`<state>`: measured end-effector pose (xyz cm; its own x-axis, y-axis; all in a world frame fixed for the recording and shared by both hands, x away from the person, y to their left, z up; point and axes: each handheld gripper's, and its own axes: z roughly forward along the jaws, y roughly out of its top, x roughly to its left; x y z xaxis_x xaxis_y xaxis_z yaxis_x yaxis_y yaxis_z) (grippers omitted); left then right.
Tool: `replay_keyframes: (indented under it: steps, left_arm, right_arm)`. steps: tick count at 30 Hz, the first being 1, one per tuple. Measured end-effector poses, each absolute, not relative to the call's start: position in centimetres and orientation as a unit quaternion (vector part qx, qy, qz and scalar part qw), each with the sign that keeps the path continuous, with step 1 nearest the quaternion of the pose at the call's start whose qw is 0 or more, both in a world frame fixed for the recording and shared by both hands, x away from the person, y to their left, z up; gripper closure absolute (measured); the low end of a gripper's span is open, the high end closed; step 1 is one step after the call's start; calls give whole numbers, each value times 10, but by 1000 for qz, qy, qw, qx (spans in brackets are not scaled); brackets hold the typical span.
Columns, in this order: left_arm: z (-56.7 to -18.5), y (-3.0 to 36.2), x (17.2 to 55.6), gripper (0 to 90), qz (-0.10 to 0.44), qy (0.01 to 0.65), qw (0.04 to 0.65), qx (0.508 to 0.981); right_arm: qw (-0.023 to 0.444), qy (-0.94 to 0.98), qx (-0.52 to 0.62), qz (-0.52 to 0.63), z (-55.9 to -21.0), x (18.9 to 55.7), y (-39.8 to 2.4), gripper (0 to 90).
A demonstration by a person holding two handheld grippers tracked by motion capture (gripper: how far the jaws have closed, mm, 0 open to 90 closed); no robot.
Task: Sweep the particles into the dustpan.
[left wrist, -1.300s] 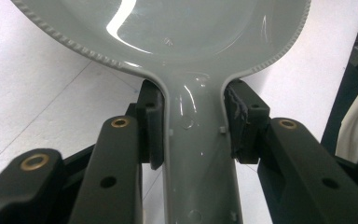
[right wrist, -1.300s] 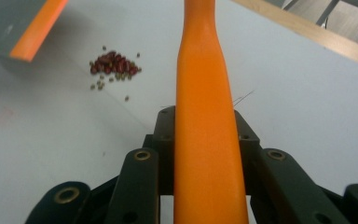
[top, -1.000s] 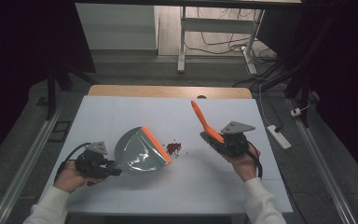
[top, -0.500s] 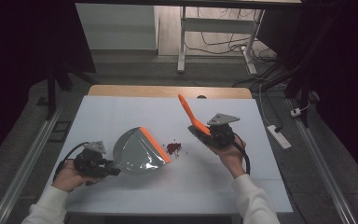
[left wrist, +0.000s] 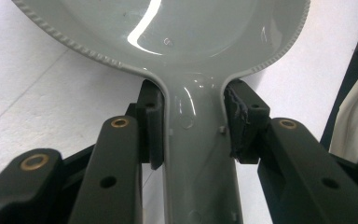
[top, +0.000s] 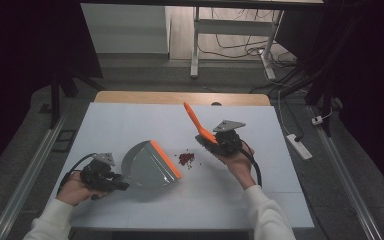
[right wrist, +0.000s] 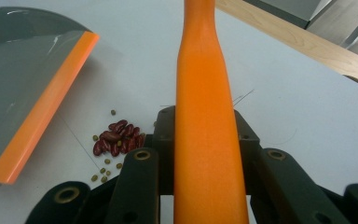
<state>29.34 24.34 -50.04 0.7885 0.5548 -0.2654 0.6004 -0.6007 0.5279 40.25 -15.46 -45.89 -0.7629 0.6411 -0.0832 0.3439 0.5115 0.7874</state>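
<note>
A grey dustpan (top: 147, 165) with an orange lip (top: 166, 159) lies on the white table (top: 130, 125), left of centre. My left gripper (top: 116, 181) is shut on its handle (left wrist: 196, 140), a pad (left wrist: 151, 121) pressing each side. A small pile of red beans (top: 185, 158) with a few green bits lies just off the lip. My right gripper (top: 215, 142), right of the beans, is shut on an orange brush handle (top: 195, 121) that slants up and away to the left. In the right gripper view the handle (right wrist: 205, 93) runs up the middle, with the beans (right wrist: 119, 137) and dustpan (right wrist: 23, 70) to its left.
A wooden strip (top: 180, 97) borders the table's far edge. A white power strip (top: 297, 145) lies on the floor to the right. Metal desk legs (top: 195, 45) and cables stand beyond the table. The table's near right part is bare.
My right gripper has carried the brush leftward and slightly down, closer to the beans. The left gripper and dustpan have kept still.
</note>
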Motion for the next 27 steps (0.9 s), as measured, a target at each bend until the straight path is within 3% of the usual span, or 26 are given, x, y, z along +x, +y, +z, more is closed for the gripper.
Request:
replay_keyframes:
  steps: [27]
  left_arm:
    - [-507, 224, 303, 622, -65, 308, 292, 903]
  right_arm:
    - [175, 863, 288, 378, -479, 414, -131, 700]
